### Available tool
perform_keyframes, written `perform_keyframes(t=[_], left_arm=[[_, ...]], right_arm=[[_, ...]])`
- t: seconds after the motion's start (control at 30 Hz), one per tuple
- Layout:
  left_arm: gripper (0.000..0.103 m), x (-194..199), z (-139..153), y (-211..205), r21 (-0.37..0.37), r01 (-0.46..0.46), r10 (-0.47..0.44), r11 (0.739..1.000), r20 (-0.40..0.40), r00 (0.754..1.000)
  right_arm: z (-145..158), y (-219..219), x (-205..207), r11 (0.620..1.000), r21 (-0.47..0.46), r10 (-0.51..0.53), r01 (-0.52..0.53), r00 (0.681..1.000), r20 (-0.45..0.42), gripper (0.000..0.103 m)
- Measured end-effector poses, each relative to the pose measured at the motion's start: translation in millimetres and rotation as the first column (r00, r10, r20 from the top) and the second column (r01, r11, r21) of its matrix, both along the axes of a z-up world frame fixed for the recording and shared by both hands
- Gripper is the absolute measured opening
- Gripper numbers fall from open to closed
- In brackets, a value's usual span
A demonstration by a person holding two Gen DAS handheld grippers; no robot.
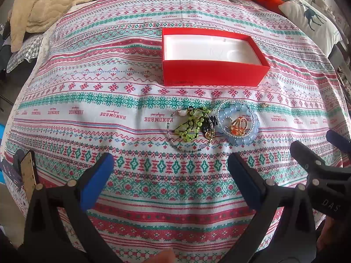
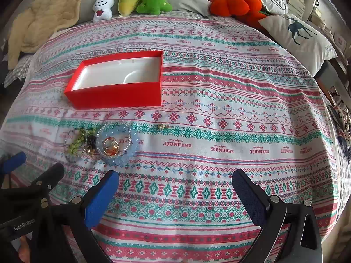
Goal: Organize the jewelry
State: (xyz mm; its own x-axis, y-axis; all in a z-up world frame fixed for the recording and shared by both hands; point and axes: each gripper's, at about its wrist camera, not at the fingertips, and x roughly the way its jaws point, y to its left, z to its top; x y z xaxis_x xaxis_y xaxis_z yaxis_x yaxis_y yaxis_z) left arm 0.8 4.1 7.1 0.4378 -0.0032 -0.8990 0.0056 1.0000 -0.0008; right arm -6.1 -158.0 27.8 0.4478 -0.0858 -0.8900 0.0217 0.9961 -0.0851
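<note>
A pile of jewelry lies on the patterned cloth: a green bead bracelet [image 1: 193, 123], a blue bead bracelet [image 1: 238, 120] with gold rings [image 1: 239, 126] inside it, and a thin wire bangle [image 1: 186, 148]. A small gold piece [image 1: 264, 104] lies apart to the right. The open red box [image 1: 210, 74] with a white lining stands behind them. My left gripper [image 1: 170, 179] is open just in front of the pile. My right gripper [image 2: 175, 192] is open, to the right of the pile [image 2: 103, 144]. The box [image 2: 118, 97] and the small gold piece [image 2: 162, 127] show there too.
Plush toys [image 2: 144, 0], an orange plush [image 2: 237, 6], a deer pillow [image 2: 300, 37] and a beige blanket [image 1: 46, 4] line the far edge. A phone-like object [image 1: 28, 173] sits at the left edge of the cloth. The right gripper shows at the right of the left wrist view [image 1: 316, 160].
</note>
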Motion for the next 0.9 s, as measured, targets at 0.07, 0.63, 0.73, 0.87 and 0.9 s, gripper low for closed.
perform_keyframes(t=[0.07,0.63,0.73,0.87,0.9], left_arm=[[0.103,0.5,0.6,0.4,-0.001,-0.001,0.001,1.000,0.000,1.000],[0.103,3.0,0.8,0.9,-0.002,-0.004,0.004,1.000,0.003,1.000],[0.103,5.5,0.6,0.4,-0.003,-0.005,0.005,1.000,0.001,1.000],[0.103,0.3,0.2,2.4,-0.002,-0.006,0.006,1.000,0.006,1.000],[0.103,0.6,0.1,2.6,-0.002,-0.007,0.007,1.000,0.007,1.000]], right_arm=[[-0.2,0.7,0.1,1.000,-0.001,0.000,0.000,1.000,-0.002,0.103],[-1.5,1.6,0.0,1.000,0.001,0.003,-0.003,1.000,-0.004,0.103],[-1.8,2.1,-0.1,1.000,0.000,0.003,-0.003,1.000,-0.003,0.103],[-2.2,2.8,-0.2,1.000,0.001,0.005,-0.005,1.000,-0.005,0.103],[-2.2,2.8,-0.2,1.000,0.000,0.005,-0.005,1.000,-0.005,0.103]])
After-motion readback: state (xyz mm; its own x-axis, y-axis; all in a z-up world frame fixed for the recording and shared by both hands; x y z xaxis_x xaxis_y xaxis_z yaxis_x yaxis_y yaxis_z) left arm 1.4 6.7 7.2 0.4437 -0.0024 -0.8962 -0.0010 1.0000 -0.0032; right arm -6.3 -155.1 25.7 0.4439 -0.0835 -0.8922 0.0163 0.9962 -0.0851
